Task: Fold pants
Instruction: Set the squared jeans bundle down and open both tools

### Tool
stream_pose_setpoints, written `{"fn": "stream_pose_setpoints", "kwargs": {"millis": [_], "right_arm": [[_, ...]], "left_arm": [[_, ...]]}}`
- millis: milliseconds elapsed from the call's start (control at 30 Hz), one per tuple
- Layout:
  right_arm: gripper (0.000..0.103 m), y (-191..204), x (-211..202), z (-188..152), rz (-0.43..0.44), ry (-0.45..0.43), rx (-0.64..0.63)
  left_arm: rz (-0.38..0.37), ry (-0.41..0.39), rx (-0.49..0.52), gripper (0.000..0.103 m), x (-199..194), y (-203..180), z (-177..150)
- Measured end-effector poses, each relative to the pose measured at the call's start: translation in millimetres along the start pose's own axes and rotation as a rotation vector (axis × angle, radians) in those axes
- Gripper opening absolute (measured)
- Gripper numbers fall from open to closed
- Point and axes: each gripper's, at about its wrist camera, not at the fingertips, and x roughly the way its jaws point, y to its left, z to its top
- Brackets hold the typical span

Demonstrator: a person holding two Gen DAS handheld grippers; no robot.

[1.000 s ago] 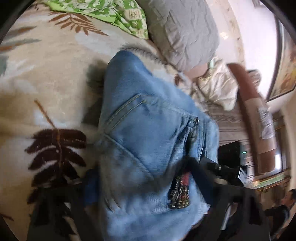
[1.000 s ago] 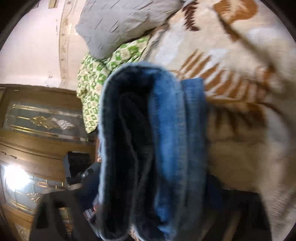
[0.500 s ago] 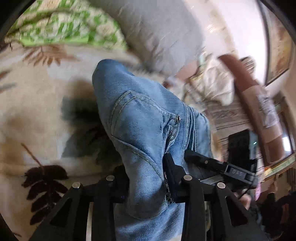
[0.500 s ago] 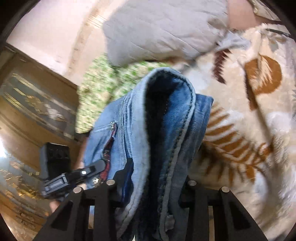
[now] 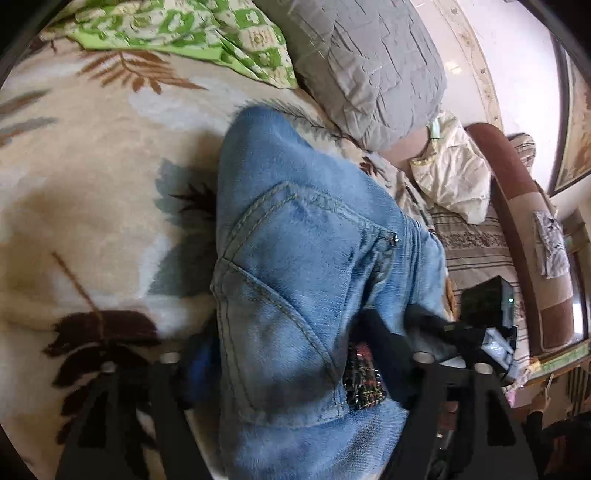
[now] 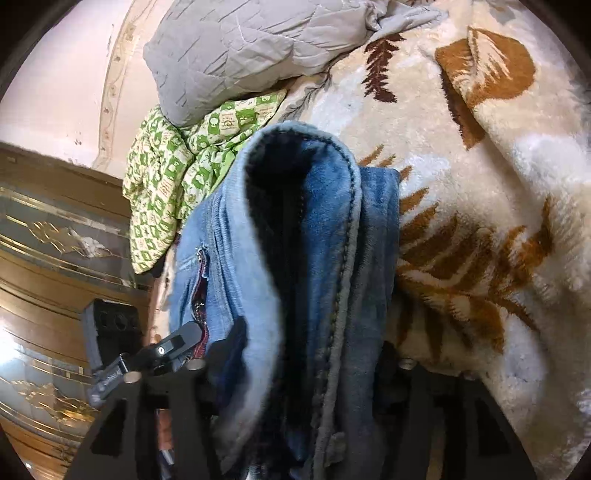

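Observation:
A pair of light blue jeans (image 5: 295, 266) is bunched and folded over on a cream blanket with brown fern leaves (image 5: 92, 184). My left gripper (image 5: 291, 362) is shut on the jeans near a back pocket, denim filling the gap between its fingers. My right gripper (image 6: 299, 365) is shut on a thick fold of the same jeans (image 6: 306, 258), seen edge-on with its dark inside showing. The other gripper shows in the right wrist view (image 6: 147, 354) at the left of the denim.
A grey quilted pillow (image 5: 369, 62) and a green patterned cloth (image 5: 192, 33) lie at the far side of the blanket. A cream cloth (image 5: 454, 177) and a brown sofa arm (image 5: 517, 221) are to the right. A wooden cabinet (image 6: 44, 258) stands beyond.
Both grippers have lowered with the jeans toward the blanket, and the views have tilted back down. The jaws now stand wider apart around thicker folds of denim.

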Motion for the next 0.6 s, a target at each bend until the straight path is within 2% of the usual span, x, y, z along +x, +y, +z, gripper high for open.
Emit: {"fn": "stream_pose_setpoints", "kwargs": {"millis": [33,100,167,233,267,300,400,433,500,533,600], "right_arm": [[0.093,0,-7,0,-0.011,-0.013,0.004],[0.102,4,-26,4,-0.027,-0.054,-0.003],[0.103,13,-45,6,-0.003,-0.078,-0.011],[0.103,28,-62,5,-0.034,-0.125,-0.047],[0.103,41,-74,2,-0.073,-0.173,-0.098],[0.103,50,-82,-1,-0.115,-0.199,-0.133],[0.103,87,-104,-19,-0.328,-0.283,-0.273],[0.103,102,-109,-28,-0.444,-0.301,-0.334],[0.103,120,-118,-42,-0.601,-0.334,-0.402],[0.103,130,-126,-52,-0.652,-0.362,-0.429],[0.103,145,-143,-69,-0.692,-0.411,-0.459]], "left_arm": [[0.036,-0.008,0.002,0.096,-5,-3,1],[0.110,-0.049,0.018,0.102,-20,-9,1],[0.166,-0.119,0.044,0.102,-38,-18,0],[0.242,-0.200,0.102,0.103,-59,-36,-5],[0.284,-0.231,0.138,0.103,-67,-45,-8],[0.361,-0.279,0.204,0.103,-78,-60,-15],[0.517,-0.380,0.323,0.103,-99,-95,-32],[0.551,-0.416,0.348,0.103,-108,-105,-40],[0.568,-0.466,0.366,0.103,-128,-122,-53],[0.564,-0.483,0.369,0.103,-135,-128,-58],[0.560,-0.532,0.378,0.103,-156,-143,-73]]}}
